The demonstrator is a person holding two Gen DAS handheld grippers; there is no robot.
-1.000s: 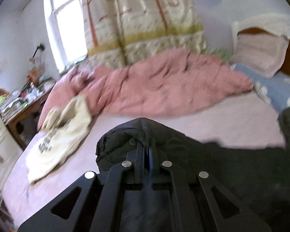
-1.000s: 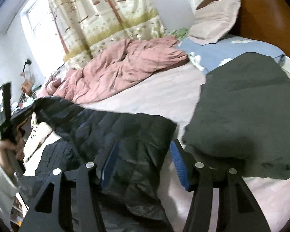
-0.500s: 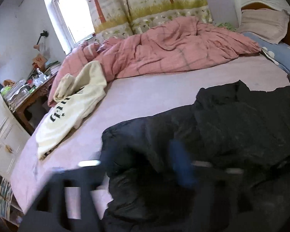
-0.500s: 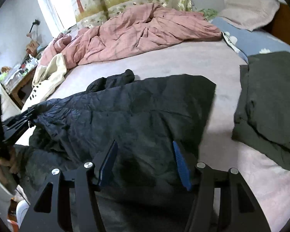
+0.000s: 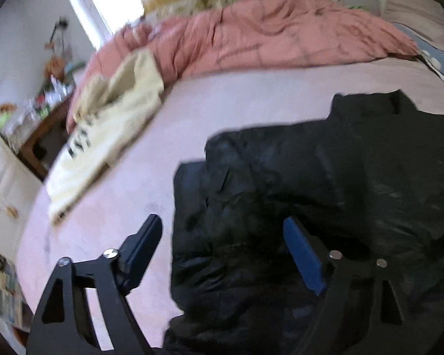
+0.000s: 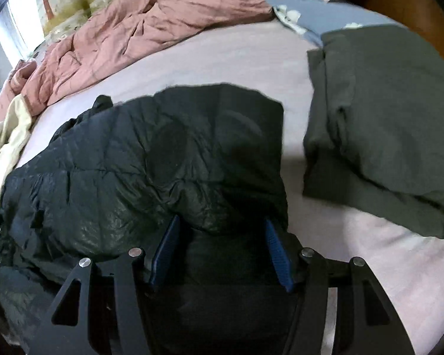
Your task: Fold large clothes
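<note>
A black puffy jacket (image 5: 340, 177) lies folded over on the pink bed sheet (image 5: 222, 100). My left gripper (image 5: 222, 236) hangs just above its left edge. Its jaws stand wide and are closing, with the jacket's edge between them but not pressed by the pads. In the right wrist view the jacket (image 6: 162, 162) spreads out ahead, and a thick fold of it fills the gap between the blue pads. My right gripper (image 6: 222, 245) is shut on that fold at the jacket's near right corner.
A folded dark grey garment (image 6: 393, 112) lies on the right of the bed near the wooden headboard (image 6: 414, 9). A cream garment (image 5: 109, 124) and a rumpled pink quilt (image 5: 266, 29) lie at the far side. A cluttered desk (image 5: 38, 112) and white cabinet (image 5: 0, 183) stand left.
My left gripper let go of the jacket and opened wide. Both grippers sank towards the bed, and the jacket went from hanging between them to lying on the sheet.
</note>
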